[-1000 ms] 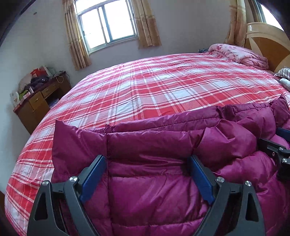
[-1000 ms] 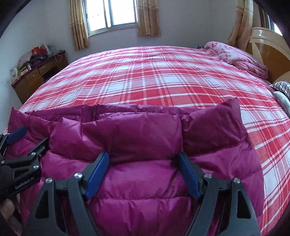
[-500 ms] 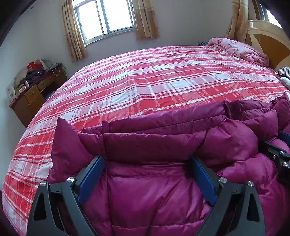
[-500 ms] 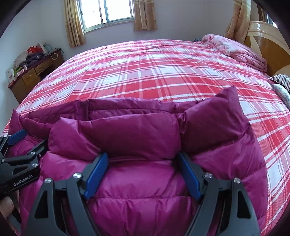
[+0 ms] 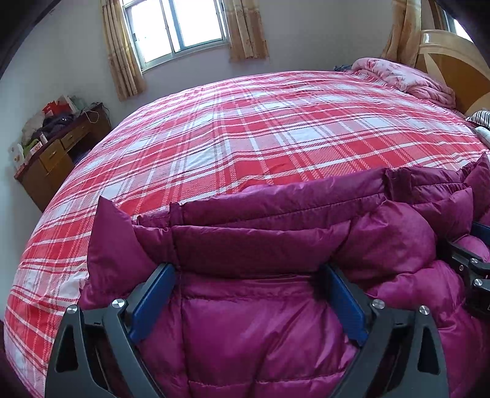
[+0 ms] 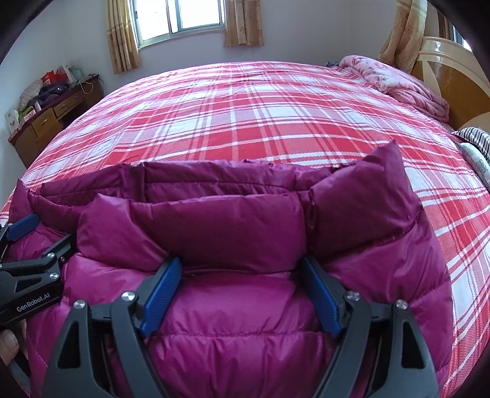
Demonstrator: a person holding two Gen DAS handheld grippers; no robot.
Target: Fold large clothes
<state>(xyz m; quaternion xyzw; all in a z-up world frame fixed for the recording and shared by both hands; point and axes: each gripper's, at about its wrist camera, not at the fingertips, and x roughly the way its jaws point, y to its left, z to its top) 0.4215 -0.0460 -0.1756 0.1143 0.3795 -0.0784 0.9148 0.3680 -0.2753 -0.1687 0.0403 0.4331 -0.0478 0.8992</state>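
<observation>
Standing at the near edge of the bed, I see the magenta down jacket (image 5: pixel 260 321) bunched up closest of all, lying on the red plaid bedspread (image 5: pixel 260 137) with a thick puffy roll of it pushed up between both pairs of tongs. The left tongs (image 5: pixel 249 294) stand wide apart, the blue pads (image 5: pixel 151 303) pressed against either side of the quilted fabric, which fills the whole gap; whether they actually pinch it or only bracket it, I cannot tell. The right tongs (image 6: pixel 242 289) are spread about as wide, their blue pads (image 6: pixel 160 295) likewise hugging a padded fold, and again the grip itself is unclear. The right view shows what the left does not: the left tongs from the side at the left border, black with "GenRobot.AI" printed on them, a fingertip of the hand (image 6: pixel 7 346) below, and the jacket's right corner sticking up in a point. The left view shows instead the jacket's left corner standing up over the bedspread, and the right tongs only as a black sliver at the right edge. Beyond the jacket the plaid runs bare toward the far side, where a crumpled pink blanket (image 5: pixel 407 78) lies by the wooden headboard (image 5: pixel 453 61). A striped pillow (image 6: pixel 476 139) peeks in on the right. Farther off, a cluttered wooden desk (image 5: pixel 58 153) stands against the left wall, and a curtained window (image 5: pixel 180 27) sits in the far wall.
</observation>
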